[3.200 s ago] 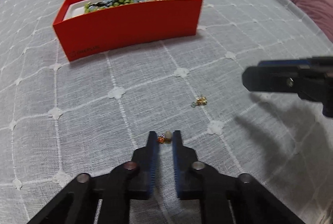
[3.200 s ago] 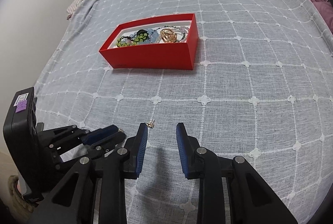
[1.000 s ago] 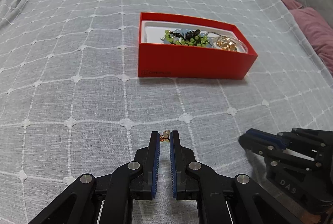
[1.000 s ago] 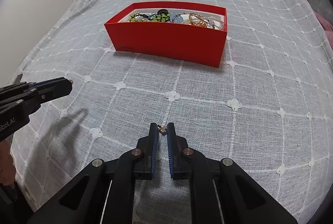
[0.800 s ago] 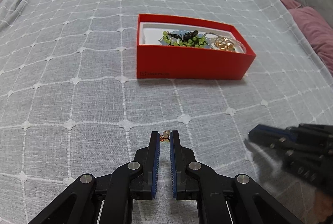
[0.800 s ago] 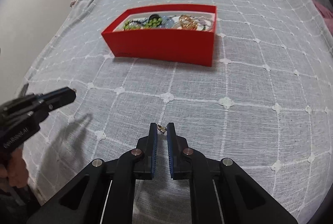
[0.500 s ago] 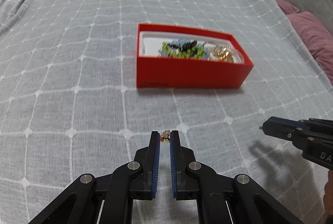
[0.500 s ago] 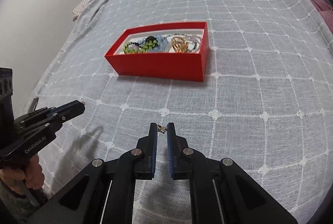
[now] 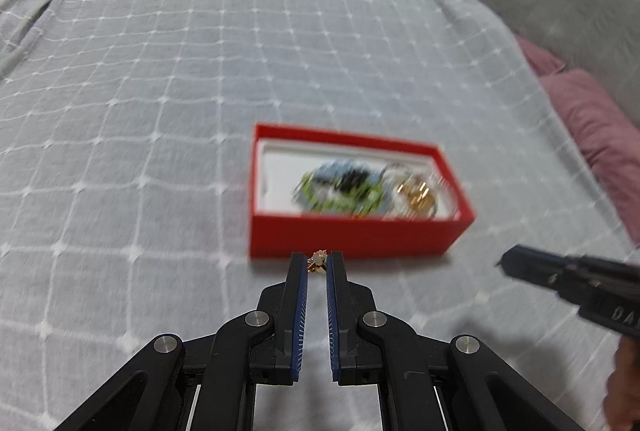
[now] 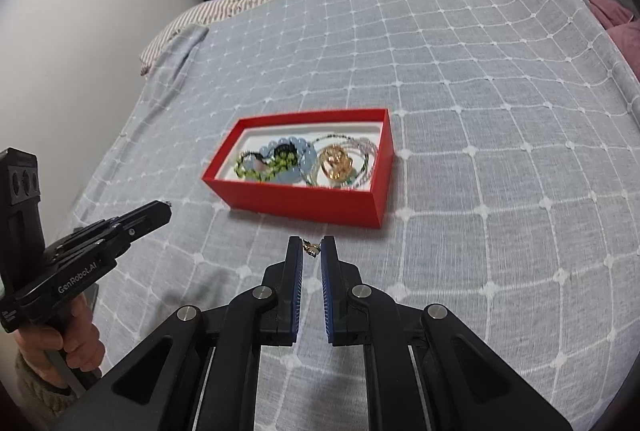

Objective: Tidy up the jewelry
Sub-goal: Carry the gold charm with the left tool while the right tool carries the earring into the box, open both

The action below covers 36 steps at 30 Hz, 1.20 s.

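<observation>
Carry step in hand. My left gripper (image 9: 317, 267) is clamped on a small gold earring (image 9: 317, 263); my right gripper (image 10: 311, 251) pinches another earring (image 10: 311, 249). Both hang short of the red box (image 10: 304, 201) on the bed (image 10: 480, 111). Next, I judge: advance over the box, then release.

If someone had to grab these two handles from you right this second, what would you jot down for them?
Left gripper: jaws shut on a small gold earring, above the bedspread.
Right gripper: jaws shut on a second small earring.
Red box sits ahead, open, already holding bead bracelets and gold pieces.
Done: both earrings picked up.
Left: carry them over the box and drop them in.
</observation>
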Motion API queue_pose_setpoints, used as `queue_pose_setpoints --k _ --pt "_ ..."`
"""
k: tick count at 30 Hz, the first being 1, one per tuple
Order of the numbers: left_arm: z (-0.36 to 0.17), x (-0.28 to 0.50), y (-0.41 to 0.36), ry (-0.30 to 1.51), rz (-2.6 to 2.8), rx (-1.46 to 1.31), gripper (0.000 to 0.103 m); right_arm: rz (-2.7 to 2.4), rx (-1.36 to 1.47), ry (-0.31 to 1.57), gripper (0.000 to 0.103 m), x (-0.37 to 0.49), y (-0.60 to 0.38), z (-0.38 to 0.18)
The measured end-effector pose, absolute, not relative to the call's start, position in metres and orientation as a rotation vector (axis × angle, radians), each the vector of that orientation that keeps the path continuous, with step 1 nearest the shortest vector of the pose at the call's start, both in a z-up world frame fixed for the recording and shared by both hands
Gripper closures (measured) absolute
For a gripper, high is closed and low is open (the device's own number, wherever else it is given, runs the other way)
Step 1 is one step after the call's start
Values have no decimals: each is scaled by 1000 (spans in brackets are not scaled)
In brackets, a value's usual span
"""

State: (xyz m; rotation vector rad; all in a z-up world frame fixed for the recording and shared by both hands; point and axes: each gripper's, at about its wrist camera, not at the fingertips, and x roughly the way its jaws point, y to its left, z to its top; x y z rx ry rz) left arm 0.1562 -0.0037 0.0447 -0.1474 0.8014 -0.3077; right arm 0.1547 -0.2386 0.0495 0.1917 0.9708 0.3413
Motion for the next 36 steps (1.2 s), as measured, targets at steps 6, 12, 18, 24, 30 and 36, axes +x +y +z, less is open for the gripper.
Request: queue_pose_setpoints --k 6,12,18,24,30,36 --pt "48 188 -17 803 -346 -165 99 348 224 969 94 185 -241 53" --pt "38 215 -30 832 -374 -178 98 343 189 990 94 205 -233 43" --pt "32 229 -40 850 -382 -142 98 340 142 993 94 220 -219 37" --pt "24 237 -35 867 -376 -162 98 338 116 995 93 229 -210 30" --pt "23 239 -35 860 -371 -159 98 328 94 979 93 233 -204 29" --pt "24 239 -34 850 -363 -154 84 318 82 951 91 233 -202 31"
